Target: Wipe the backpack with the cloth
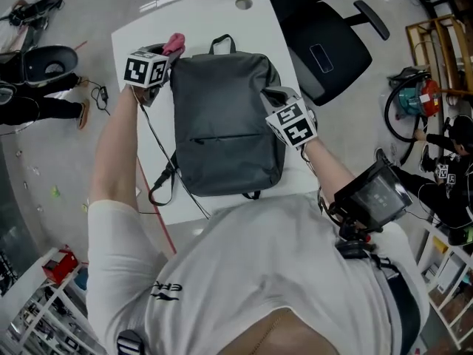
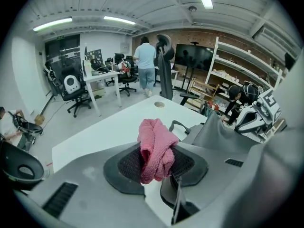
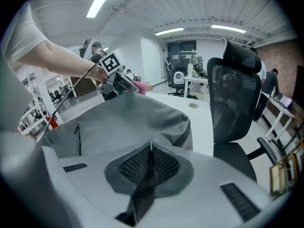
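Note:
A dark grey backpack (image 1: pixel 222 124) lies flat on the white table (image 1: pixel 199 13), handle toward the far edge. My left gripper (image 1: pixel 161 56) hovers at the bag's far left corner, shut on a crumpled pink cloth (image 1: pixel 174 44). In the left gripper view the cloth (image 2: pixel 156 148) hangs bunched between the pads of my left gripper (image 2: pixel 156 164), with the backpack (image 2: pixel 223 132) to the right. My right gripper (image 1: pixel 279 98) sits at the bag's far right shoulder. In the right gripper view it (image 3: pixel 151 163) is shut on a dark strap (image 3: pixel 142 194) of the backpack (image 3: pixel 123 118).
A black office chair (image 1: pixel 325 43) stands close to the table's right far corner, tall in the right gripper view (image 3: pixel 235 103). A black cable (image 1: pixel 162 176) trails off the table's left front edge. A person (image 2: pixel 145 65) stands at desks far behind; shelving lines the right wall.

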The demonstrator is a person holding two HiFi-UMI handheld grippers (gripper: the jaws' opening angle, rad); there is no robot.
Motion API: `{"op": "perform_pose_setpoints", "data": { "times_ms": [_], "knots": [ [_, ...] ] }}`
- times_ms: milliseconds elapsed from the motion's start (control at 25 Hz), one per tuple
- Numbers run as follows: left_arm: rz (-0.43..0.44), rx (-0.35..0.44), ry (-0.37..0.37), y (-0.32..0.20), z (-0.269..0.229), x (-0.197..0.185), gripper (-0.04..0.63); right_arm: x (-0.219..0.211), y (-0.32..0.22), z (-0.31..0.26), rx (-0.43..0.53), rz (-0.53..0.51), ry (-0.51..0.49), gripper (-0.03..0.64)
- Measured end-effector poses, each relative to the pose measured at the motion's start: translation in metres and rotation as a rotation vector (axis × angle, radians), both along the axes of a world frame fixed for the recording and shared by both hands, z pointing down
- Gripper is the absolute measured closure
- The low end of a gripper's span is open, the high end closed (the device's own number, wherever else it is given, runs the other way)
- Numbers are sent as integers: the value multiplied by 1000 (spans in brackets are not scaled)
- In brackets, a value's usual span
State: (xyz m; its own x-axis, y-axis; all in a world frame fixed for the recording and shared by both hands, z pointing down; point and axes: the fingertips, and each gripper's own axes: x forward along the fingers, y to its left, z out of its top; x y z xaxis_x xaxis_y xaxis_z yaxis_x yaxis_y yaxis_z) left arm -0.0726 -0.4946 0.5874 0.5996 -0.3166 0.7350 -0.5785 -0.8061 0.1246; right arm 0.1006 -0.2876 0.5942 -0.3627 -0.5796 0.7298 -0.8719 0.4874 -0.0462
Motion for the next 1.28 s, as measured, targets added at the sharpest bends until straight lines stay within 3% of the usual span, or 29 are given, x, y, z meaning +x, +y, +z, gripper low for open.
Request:
{"op": "perform_pose_setpoints", "data": {
  "times_ms": [160, 320, 520, 880, 1280],
  "knots": [
    [79, -17, -46, -1, -2, 8, 469, 1, -2, 3, -6, -6, -10, 611],
    [224, -3, -144, 7, -2, 15, 472, 0, -2, -1, 3, -5, -20, 611],
    [434, 70, -279, 23, -4, 29, 476, 3, 3, -6, 10, -5, -31, 611],
    [688, 151, -420, 53, -10, 78, 476, 19, 16, -11, 9, -13, -32, 611],
    [843, 187, -543, 70, 1, 120, 477, 48, 33, -14, 19, 35, -37, 611]
  ]
}}
